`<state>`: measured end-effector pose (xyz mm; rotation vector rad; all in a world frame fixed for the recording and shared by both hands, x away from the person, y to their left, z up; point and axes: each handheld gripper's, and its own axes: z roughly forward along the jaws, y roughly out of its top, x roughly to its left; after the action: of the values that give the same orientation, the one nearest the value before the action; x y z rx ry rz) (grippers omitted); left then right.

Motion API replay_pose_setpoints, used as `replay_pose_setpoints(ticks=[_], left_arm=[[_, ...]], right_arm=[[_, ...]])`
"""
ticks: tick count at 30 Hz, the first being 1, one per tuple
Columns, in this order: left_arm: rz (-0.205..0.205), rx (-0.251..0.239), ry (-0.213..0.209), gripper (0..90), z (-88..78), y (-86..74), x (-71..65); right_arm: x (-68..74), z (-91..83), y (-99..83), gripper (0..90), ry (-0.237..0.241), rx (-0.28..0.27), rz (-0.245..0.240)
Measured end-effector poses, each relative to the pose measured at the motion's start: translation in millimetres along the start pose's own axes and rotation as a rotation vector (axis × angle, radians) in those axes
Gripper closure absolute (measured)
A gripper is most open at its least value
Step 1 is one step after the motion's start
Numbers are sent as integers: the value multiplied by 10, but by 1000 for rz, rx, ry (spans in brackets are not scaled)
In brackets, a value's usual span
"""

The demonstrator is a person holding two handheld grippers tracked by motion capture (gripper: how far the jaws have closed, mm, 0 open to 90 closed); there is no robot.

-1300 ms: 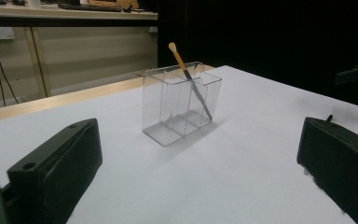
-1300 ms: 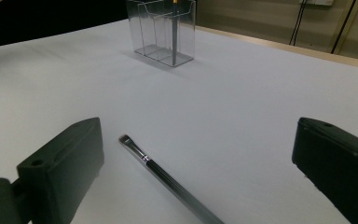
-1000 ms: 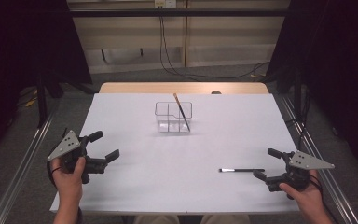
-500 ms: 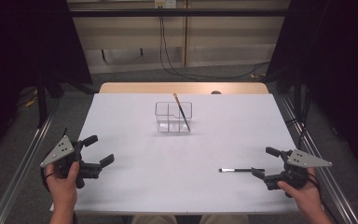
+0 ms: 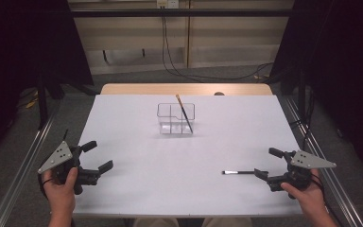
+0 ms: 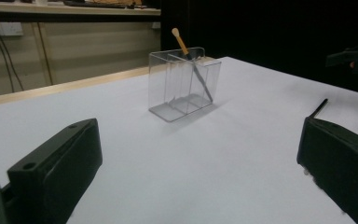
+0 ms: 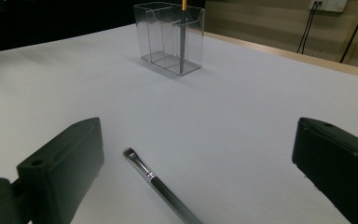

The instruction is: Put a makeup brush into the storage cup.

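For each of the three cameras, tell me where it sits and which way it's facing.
High view: above the person's side, facing forward and down on the table; both hands, left tool and right tool show.
Left gripper view: on the left tool, facing the clear organizer; its open jaws show.
Right gripper view: on the right tool, facing the brush; its open jaws show.
All three share the organizer.

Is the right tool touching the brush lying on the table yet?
Apart. The right gripper view shows the brush lying between the open jaws of the right tool, white table either side.
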<state>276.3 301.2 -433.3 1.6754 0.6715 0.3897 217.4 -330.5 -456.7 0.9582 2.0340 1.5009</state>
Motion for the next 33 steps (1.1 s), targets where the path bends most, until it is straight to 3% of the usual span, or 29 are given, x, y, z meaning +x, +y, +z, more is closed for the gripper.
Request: replay_pose_setpoints(ticks=[12,33], left_arm=[[-2,-15,-2,0,-47,3,-23],[6,16,-28,0,48,-33,-58]], right_arm=[[-17,8,15,16,-2,-6,6],[-89,118,108,15,-1,23,10]])
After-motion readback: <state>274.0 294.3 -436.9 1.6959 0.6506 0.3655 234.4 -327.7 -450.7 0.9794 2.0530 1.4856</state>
